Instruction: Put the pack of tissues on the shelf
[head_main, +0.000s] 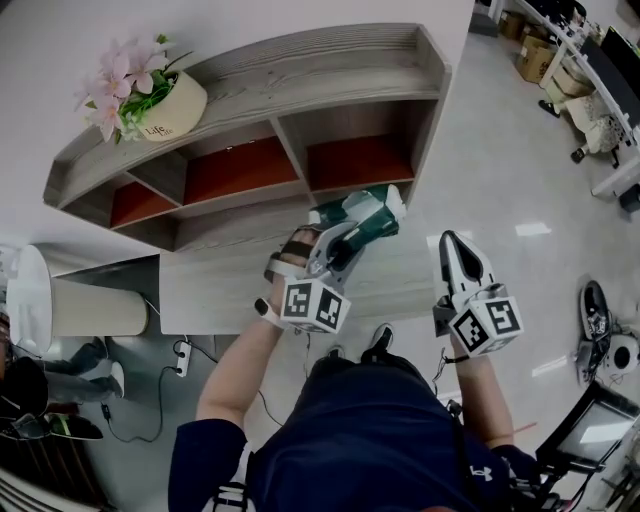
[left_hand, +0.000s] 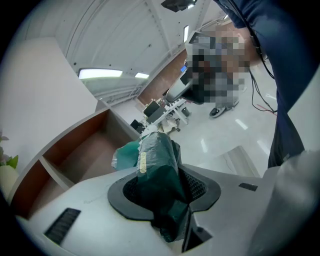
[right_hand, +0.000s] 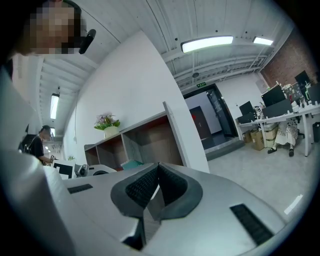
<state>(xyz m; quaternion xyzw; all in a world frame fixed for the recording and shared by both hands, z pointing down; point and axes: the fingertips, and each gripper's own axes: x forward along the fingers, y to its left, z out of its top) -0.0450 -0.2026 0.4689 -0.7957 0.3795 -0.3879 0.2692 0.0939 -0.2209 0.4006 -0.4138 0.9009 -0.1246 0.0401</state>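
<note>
The pack of tissues (head_main: 362, 218) is dark green plastic. My left gripper (head_main: 345, 238) is shut on it, in front of the lower ledge of the grey wooden shelf (head_main: 250, 70), just below its right compartment (head_main: 355, 160). In the left gripper view the pack (left_hand: 157, 160) sticks out from between the jaws towards an open brown compartment (left_hand: 82, 155). My right gripper (head_main: 456, 250) hangs to the right of the shelf, shut and empty. In the right gripper view its pads (right_hand: 142, 186) meet, with the shelf (right_hand: 145, 135) beyond them.
A pot of pink flowers (head_main: 165, 105) stands on the shelf top at the left. A white cylinder (head_main: 40, 300) and a power strip (head_main: 182, 355) are on the floor at the left. Desks (head_main: 590, 70) stand at the far right, shoes (head_main: 592, 305) nearer.
</note>
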